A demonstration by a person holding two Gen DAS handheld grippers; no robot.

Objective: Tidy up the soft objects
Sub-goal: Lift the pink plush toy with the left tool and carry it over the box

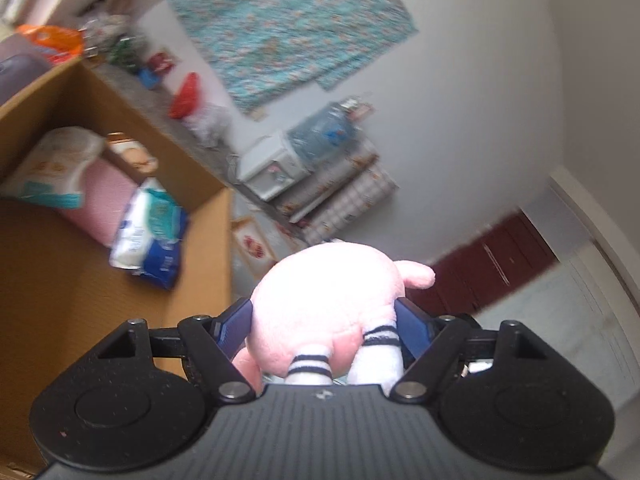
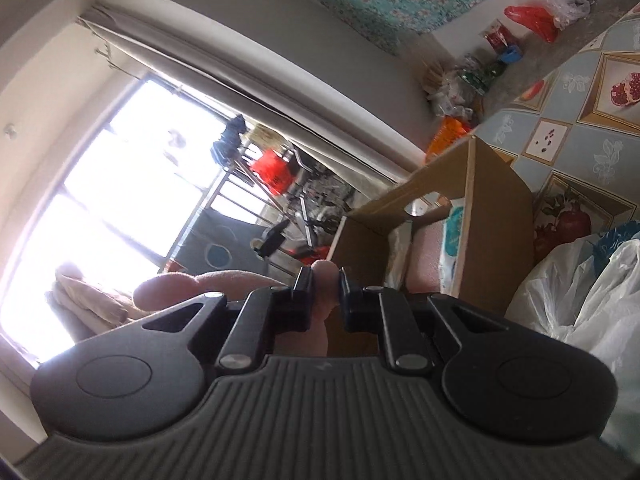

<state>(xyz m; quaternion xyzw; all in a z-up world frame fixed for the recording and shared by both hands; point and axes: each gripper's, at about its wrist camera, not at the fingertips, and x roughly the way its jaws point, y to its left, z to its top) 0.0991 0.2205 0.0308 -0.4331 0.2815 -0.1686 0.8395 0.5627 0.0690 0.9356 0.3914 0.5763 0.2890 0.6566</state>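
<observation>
A pink plush toy (image 1: 328, 280) with striped white legs sits between the blue pads of my left gripper (image 1: 322, 308), which is shut on its body. It hangs just right of an open cardboard box (image 1: 100, 92). The box holds tissue packs (image 1: 152, 232) and a pink soft bundle (image 1: 104, 200). In the right wrist view, my right gripper (image 2: 325, 280) is shut on a thin pink limb (image 2: 323, 308) of the plush toy (image 2: 224, 280), whose body bulges to the left. The cardboard box (image 2: 496, 216) lies just beyond, its opening facing the gripper.
A water bottle on a white dispenser (image 1: 320, 132) stands by the wall, under a teal patterned cloth (image 1: 288, 20). Red and clear bags (image 1: 186, 96) lie on the ledge behind the box. White plastic bags (image 2: 580, 292) crowd the right. A bright window (image 2: 120, 168) fills the left.
</observation>
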